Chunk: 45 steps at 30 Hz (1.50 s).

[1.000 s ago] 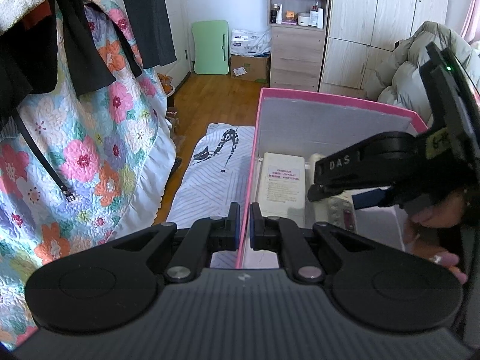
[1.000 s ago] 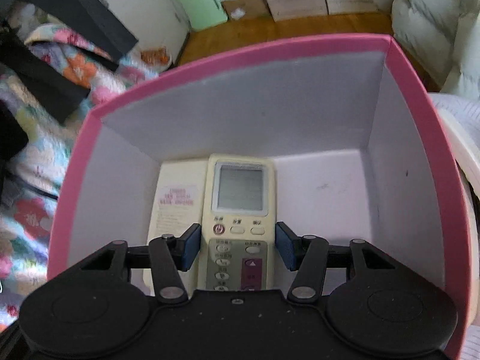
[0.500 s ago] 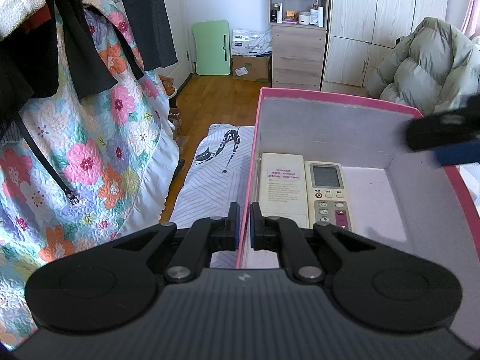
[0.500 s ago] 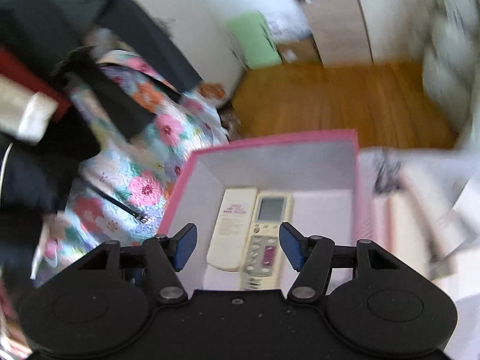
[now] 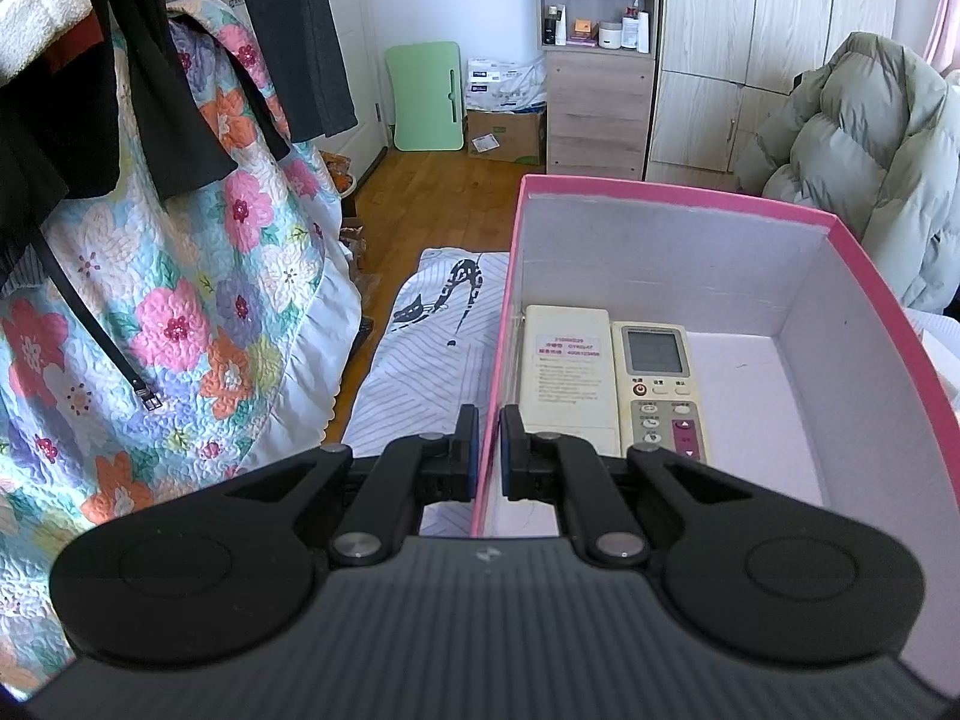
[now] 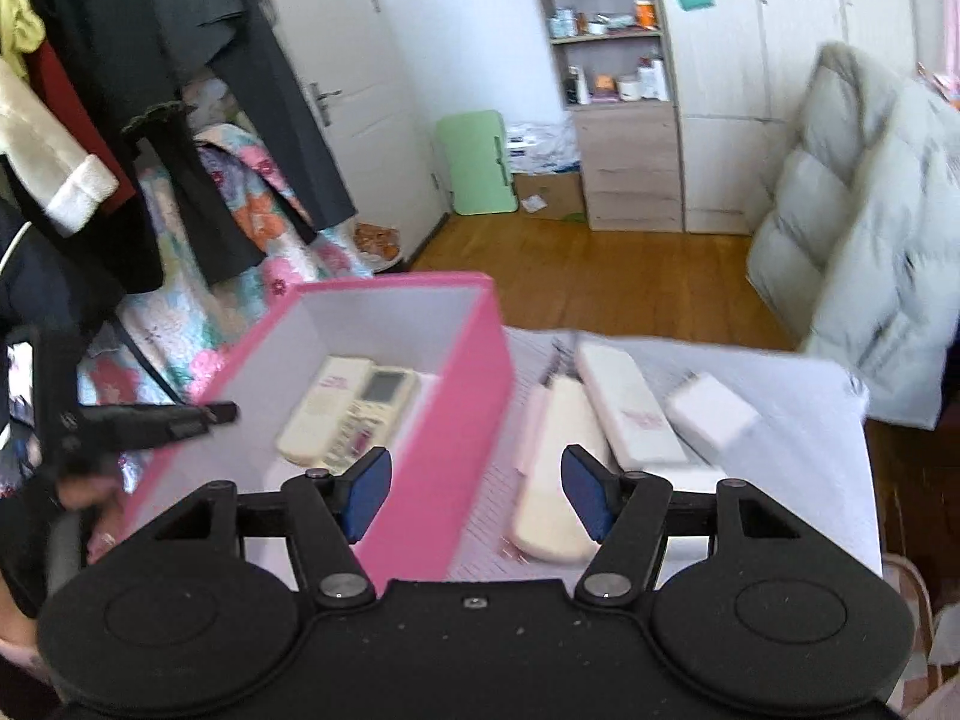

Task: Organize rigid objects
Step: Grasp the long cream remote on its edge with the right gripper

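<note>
A pink box (image 5: 672, 192) (image 6: 474, 396) stands on a striped cloth. Inside lie two cream remotes side by side: one face down with a label (image 5: 567, 378) and one face up with a screen (image 5: 657, 387) (image 6: 366, 405). My left gripper (image 5: 487, 450) is shut on the box's left wall near its front corner; it also shows at the left of the right wrist view (image 6: 150, 420). My right gripper (image 6: 474, 489) is open and empty, raised above the box's right wall. Right of the box lie a cream remote (image 6: 555, 474), a white remote (image 6: 630, 408) and a white block (image 6: 711, 411).
A floral quilt (image 5: 180, 312) and hanging dark clothes (image 5: 150, 90) stand at the left. A puffy grey coat (image 5: 858, 180) is at the right. A shelf cabinet (image 5: 594, 60), a green folding table (image 5: 426, 96) and wood floor lie beyond. The cloth's right edge (image 6: 864, 420) drops off.
My right gripper has let go of the screen remote in the box, risen out and swung right, out of the left wrist view. My left gripper has stayed clamped on the box wall.
</note>
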Each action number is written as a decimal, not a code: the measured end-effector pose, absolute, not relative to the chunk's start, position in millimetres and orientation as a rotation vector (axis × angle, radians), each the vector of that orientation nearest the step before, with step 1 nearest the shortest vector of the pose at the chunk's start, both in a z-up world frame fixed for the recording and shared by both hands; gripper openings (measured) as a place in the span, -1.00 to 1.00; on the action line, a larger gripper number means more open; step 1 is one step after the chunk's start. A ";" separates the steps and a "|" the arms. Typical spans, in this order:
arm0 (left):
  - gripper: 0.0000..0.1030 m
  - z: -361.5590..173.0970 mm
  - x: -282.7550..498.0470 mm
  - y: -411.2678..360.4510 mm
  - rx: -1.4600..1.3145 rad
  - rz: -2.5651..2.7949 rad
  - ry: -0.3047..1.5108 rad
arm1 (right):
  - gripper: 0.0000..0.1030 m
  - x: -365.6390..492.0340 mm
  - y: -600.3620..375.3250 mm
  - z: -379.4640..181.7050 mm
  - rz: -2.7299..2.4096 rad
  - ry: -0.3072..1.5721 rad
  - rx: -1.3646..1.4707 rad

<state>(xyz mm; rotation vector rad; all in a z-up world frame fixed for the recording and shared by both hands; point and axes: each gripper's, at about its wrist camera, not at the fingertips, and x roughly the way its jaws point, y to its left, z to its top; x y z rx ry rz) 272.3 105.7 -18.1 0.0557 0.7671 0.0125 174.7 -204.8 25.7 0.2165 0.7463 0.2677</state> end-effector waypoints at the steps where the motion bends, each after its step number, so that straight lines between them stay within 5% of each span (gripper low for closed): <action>1: -0.88 -18.1 271.8 105.6 0.057 0.012 0.767 | 0.32 174.0 -206.3 17.8 0.266 0.749 0.229; 9: -0.88 -17.9 271.6 105.3 0.062 0.014 0.766 | 0.24 170.5 -203.8 -29.4 0.258 0.746 0.181; 16: -0.87 -17.6 271.1 105.4 0.064 0.017 0.765 | -0.33 186.9 -163.4 -49.7 0.301 0.726 -0.075; 20: -0.87 -16.9 268.5 104.6 0.076 0.016 0.759 | -0.33 199.9 -149.6 -69.9 0.256 0.739 -0.142; 25: -0.88 -16.5 268.1 105.5 0.070 0.014 0.759 | 0.09 206.5 -137.4 -87.6 0.158 0.723 -0.258; 27: -0.88 -16.6 268.6 103.7 0.079 0.016 0.759 | 0.05 205.1 -134.5 -89.0 0.148 0.698 -0.273; 35: -0.88 -16.6 269.3 103.7 0.066 0.015 0.760 | -0.49 191.6 -163.6 -64.5 0.156 0.695 0.036; 45: -0.87 -16.5 268.9 104.4 0.065 0.015 0.760 | -0.55 151.4 -193.7 -54.7 0.184 0.783 0.267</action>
